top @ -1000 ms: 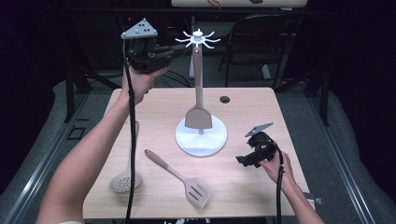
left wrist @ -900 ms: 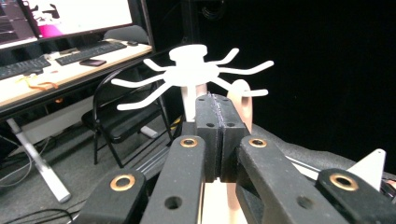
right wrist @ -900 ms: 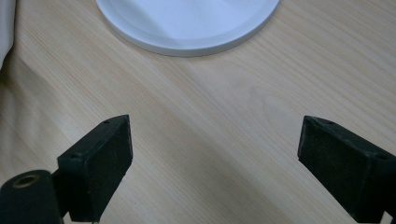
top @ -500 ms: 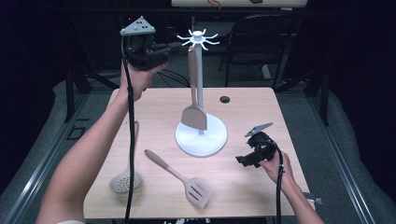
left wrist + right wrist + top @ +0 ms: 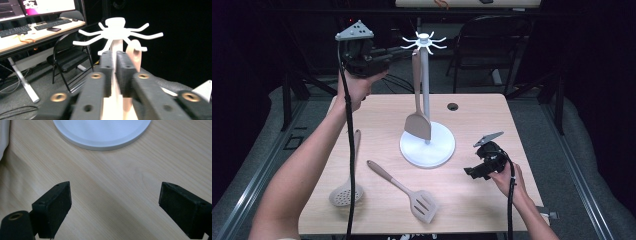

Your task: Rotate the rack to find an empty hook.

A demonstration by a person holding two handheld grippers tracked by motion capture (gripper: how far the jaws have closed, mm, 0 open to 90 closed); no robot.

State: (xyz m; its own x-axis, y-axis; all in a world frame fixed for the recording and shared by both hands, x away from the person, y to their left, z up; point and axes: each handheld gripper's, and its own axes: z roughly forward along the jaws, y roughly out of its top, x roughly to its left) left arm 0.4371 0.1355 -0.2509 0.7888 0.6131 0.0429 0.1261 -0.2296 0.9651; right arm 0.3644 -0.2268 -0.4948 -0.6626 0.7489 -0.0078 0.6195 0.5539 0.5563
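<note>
A white utensil stand rises from a round base at the table's middle, with a ring of hooks on top. A beige spatula hangs from one hook, its handle end looped over it. My left gripper is held high, its tips at the hooks just left of the handle. Its jaws have just been opening and stand a narrow slit apart with nothing between them. My right gripper rests low over the table right of the base, open and empty.
A slotted turner and a skimmer spoon lie on the table's front left. A small black hole sits near the far edge. A folding chair and a desk with keyboards stand beyond.
My left gripper has drawn slightly left, away from the hanging spatula's handle. The right gripper has not moved.
</note>
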